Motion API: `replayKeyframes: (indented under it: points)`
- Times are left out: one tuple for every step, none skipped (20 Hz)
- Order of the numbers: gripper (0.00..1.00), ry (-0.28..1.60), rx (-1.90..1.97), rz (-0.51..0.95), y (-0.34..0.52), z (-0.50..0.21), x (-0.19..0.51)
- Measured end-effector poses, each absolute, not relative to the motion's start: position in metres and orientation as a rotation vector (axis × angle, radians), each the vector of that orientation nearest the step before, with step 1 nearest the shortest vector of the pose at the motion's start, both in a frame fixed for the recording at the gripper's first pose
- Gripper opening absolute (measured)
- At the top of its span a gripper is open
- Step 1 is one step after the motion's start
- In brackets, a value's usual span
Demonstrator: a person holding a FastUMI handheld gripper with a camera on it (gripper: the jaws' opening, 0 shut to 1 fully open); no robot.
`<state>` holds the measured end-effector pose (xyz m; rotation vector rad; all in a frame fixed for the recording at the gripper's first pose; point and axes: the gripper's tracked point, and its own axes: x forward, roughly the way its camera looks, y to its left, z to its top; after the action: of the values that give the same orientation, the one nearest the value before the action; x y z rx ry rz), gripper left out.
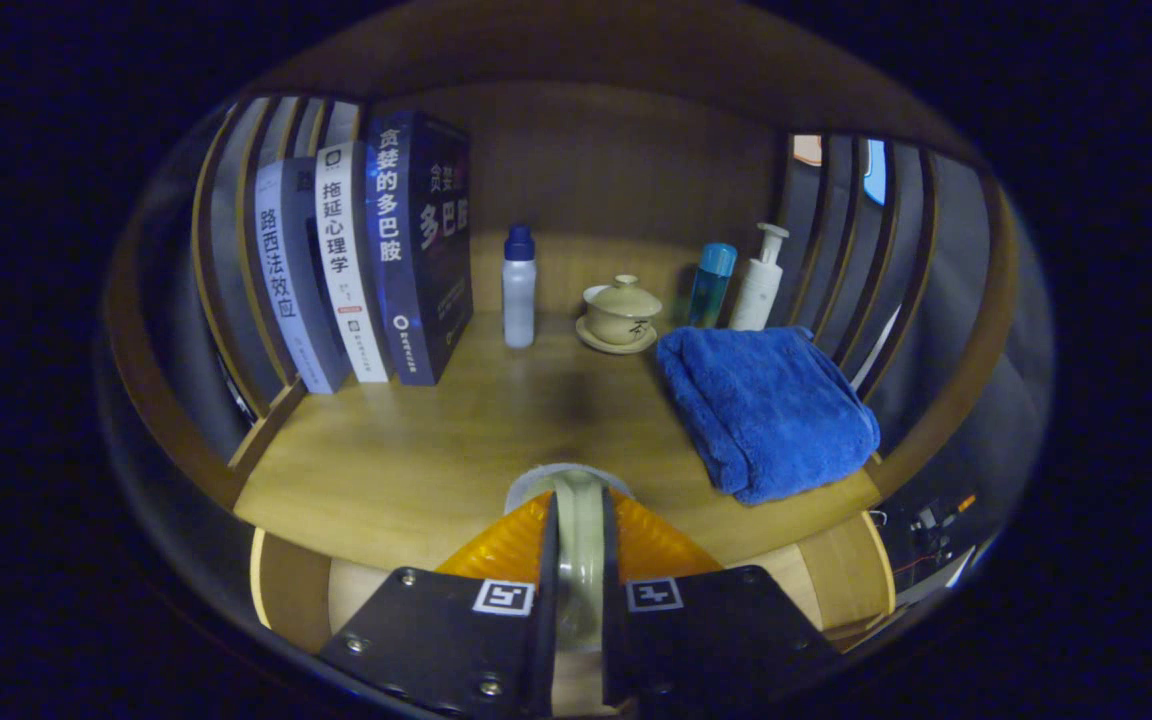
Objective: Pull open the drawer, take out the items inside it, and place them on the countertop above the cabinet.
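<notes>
Pale item pinched over the countertop edge

A pale, upright, rim-like item (576, 540), possibly a cup, is pinched between the gripper (576, 590) fingers; the countertop (416, 450) lies just ahead, bare between books (366, 260) and blue towel (766, 405).

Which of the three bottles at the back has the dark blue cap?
The white bottle standing alone beside the books. The other two stand together behind the blue towel: one see-through blue, one white with a pump top. The tongs grip a pale cup.

The tool (576, 520) has black screwed plates bearing white square markers, with ribbed orange fingers (511, 545) ahead.
</notes>
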<state>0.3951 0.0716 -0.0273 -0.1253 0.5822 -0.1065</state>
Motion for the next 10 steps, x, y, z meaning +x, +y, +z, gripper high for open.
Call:
replayKeyframes:
  points:
    - [0.19, 0.580, -0.117, -0.110, 0.071, -0.028, 0.400]
    - [0.19, 0.573, -0.109, -0.109, 0.071, -0.028, 0.405]
    - [0.20, 0.566, -0.101, -0.105, 0.071, -0.028, 0.411]
    - [0.20, 0.559, -0.092, -0.098, 0.072, -0.028, 0.417]
    - [0.20, 0.552, -0.082, -0.091, 0.072, -0.028, 0.421]
    - [0.19, 0.544, -0.072, -0.085, 0.072, -0.028, 0.426]
    - [0.20, 0.535, -0.065, -0.078, 0.072, -0.027, 0.431]
    - [0.19, 0.525, -0.058, -0.069, 0.073, -0.028, 0.435]
    - [0.19, 0.516, -0.054, -0.055, 0.075, -0.028, 0.438]
    - [0.19, 0.508, -0.050, -0.041, 0.076, -0.027, 0.441]
